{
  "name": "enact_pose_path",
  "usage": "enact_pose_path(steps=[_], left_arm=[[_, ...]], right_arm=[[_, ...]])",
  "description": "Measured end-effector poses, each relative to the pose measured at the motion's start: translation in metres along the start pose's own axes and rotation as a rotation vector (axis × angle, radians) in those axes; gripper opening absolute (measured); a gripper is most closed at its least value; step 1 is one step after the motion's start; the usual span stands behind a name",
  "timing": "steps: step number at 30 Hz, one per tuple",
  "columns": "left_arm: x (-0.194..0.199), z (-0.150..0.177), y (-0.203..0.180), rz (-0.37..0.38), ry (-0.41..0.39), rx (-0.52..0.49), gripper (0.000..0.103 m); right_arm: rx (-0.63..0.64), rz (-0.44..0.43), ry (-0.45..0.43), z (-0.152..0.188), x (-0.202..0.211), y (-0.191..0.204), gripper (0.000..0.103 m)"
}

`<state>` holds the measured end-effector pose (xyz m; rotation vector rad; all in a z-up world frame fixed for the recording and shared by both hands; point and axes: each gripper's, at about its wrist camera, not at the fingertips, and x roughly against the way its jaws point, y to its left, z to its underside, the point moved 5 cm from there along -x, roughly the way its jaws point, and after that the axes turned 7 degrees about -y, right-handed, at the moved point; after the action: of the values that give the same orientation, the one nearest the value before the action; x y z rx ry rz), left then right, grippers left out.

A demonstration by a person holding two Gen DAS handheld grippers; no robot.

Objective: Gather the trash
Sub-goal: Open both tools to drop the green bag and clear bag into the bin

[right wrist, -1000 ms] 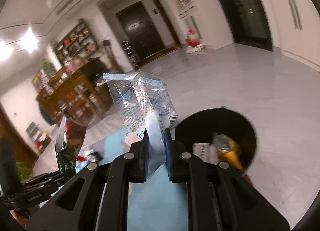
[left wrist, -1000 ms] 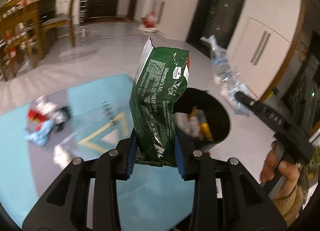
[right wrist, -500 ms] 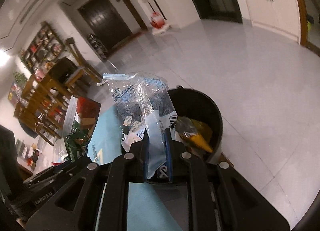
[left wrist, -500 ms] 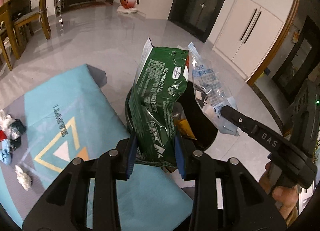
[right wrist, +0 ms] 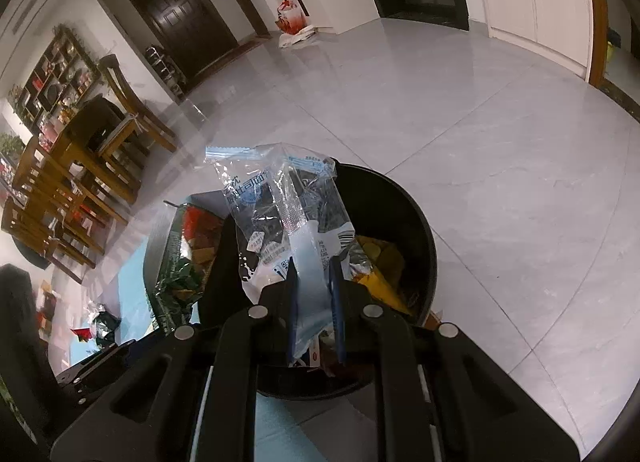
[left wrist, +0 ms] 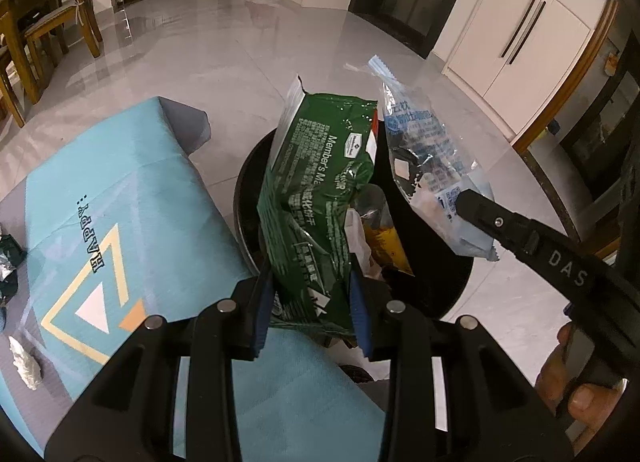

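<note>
Both wrappers now over black bin (left wrist: 448,282), left tongs (left wrist: 312,302) clamping crinkled green bag (left wrist: 320,190), right tongs (right wrist: 314,302) pinching clear wrapper (right wrist: 280,198)

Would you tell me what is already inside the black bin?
Inside the black bin: a yellow wrapper and pale packaging. The held green bag and clear bag hide the rest.

Bin (right wrist: 420,218) mouth half-filled with wrappers (right wrist: 384,262), bare floor (right wrist: 500,142) beyond
</note>
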<state>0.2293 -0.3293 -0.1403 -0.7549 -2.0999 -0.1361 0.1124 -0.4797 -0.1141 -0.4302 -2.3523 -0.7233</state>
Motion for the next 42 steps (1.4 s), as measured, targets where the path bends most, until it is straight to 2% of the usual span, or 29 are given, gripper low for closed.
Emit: enact_pose_path(steps=[33, 40, 42], left_arm=[[-0.028, -0.011, -0.011, 0.005, 0.024, -0.011, 0.037], [-0.028, -0.012, -0.011, 0.019, 0.026, 0.000, 0.040], [-0.027, -0.013, -0.009, 0.026, 0.025, 0.005, 0.041]], right_arm=[[0.035, 0.046, 0.052, 0.002, -0.017, 0.000, 0.016], [0.025, 0.058, 0.066, 0.002, -0.018, -0.004, 0.018], [0.012, 0.056, 0.059, 0.000, -0.016, -0.005, 0.023]])
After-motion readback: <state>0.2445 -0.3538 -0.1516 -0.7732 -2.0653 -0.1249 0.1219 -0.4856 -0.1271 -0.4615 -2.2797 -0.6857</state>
